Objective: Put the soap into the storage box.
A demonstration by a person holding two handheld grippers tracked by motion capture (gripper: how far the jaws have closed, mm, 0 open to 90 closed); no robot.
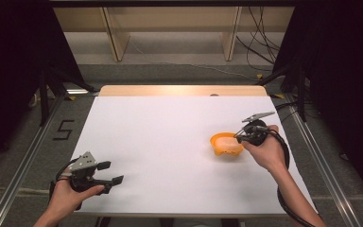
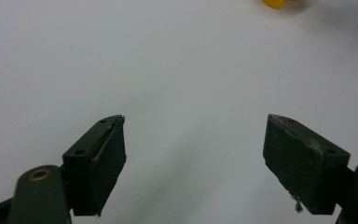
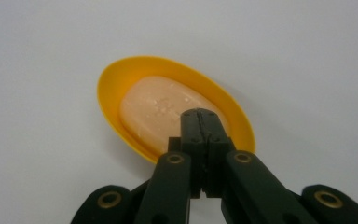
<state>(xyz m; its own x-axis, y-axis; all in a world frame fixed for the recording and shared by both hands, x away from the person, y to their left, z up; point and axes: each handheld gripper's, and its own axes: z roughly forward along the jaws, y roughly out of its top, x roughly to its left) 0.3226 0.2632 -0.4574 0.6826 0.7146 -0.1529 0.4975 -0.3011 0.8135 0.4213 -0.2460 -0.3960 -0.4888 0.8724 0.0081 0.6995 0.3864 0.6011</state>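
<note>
A yellow oval dish (image 1: 217,140) sits on the white table at the right, holding a pale orange bar of soap (image 1: 228,143). In the right gripper view the dish (image 3: 114,84) and the soap (image 3: 154,109) lie just under my right gripper (image 3: 199,113), whose jaws are pressed together with nothing between them. From above, my right gripper (image 1: 238,135) hovers at the dish's right edge. My left gripper (image 1: 111,172) rests near the table's front left, jaws wide apart and empty; its own view shows its gripper (image 2: 196,122) over bare white surface.
The white table (image 1: 170,142) ends in a wooden strip (image 1: 179,90) at the far edge. Metal rails run along both sides on the floor. Shelving and cables stand beyond the table. A yellow corner of the dish (image 2: 275,3) shows far off in the left gripper view.
</note>
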